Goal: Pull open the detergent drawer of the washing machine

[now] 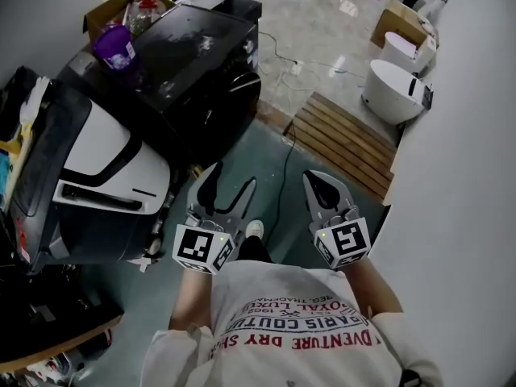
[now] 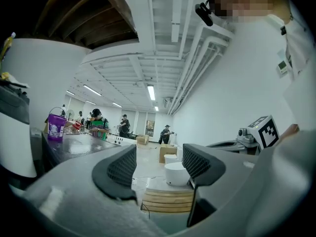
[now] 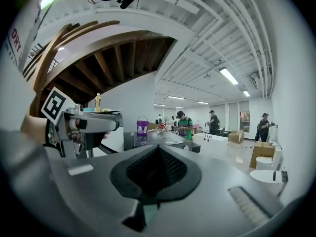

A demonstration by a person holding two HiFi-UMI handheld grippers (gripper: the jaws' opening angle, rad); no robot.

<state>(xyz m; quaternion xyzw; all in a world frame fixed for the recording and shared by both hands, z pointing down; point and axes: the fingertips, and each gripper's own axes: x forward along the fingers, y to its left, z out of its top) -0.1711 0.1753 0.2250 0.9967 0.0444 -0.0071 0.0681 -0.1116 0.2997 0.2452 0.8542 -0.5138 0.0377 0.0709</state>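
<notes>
The washing machine (image 1: 105,164), white with black panels, stands at the left of the head view; a dark slot with a bar (image 1: 95,195) crosses its white face, and I cannot make out the detergent drawer. My left gripper (image 1: 230,178) is held in front of the person's body, well right of the machine, open and empty. In the left gripper view its fingers (image 2: 121,169) stand apart around bare floor, left gripper (image 2: 159,166) pointing across the room. My right gripper (image 1: 320,182) is beside it, shut on nothing; its pads meet in the right gripper (image 3: 157,171) view.
A black machine (image 1: 193,63) stands behind the white one, with a purple bucket (image 1: 117,47) on it. A wooden slat platform (image 1: 347,139), white toilets (image 1: 395,87) and cardboard boxes (image 1: 387,27) lie ahead. A cable (image 1: 284,176) runs over the floor. Several people (image 2: 98,122) stand far off.
</notes>
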